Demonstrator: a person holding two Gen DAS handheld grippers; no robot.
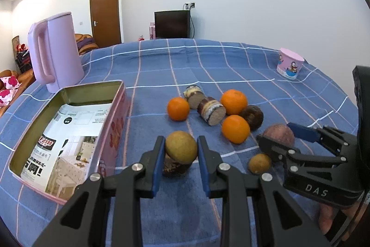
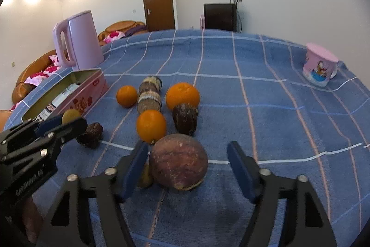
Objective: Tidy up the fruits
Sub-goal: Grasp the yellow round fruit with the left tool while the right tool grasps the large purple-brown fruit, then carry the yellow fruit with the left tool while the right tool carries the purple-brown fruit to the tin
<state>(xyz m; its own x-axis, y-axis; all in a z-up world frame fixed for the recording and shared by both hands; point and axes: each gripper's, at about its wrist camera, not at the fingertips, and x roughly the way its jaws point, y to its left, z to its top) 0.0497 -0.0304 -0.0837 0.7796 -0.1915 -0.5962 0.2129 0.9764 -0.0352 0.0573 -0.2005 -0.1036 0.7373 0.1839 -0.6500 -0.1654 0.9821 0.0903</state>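
Observation:
My left gripper [image 1: 180,147] is shut on a yellow-green round fruit [image 1: 181,147], held just above a dark brown fruit [image 1: 172,167]; this grip also shows in the right wrist view [image 2: 71,116]. My right gripper [image 2: 188,162] is open around a large reddish-brown round fruit [image 2: 178,161] on the cloth; it shows in the left wrist view [image 1: 278,134] too. Three oranges [image 1: 178,108] [image 1: 233,101] [image 1: 235,129], another dark fruit [image 1: 252,117], a small green-brown fruit [image 1: 259,163] and two cut striped pieces [image 1: 211,110] lie in the middle.
An open pink tin box [image 1: 115,122] with a leaflet inside lies at the left. A pink kettle [image 1: 54,50] stands behind it. A pink cartoon cup [image 1: 290,66] stands at the far right. A blue checked cloth [image 1: 231,66] covers the table.

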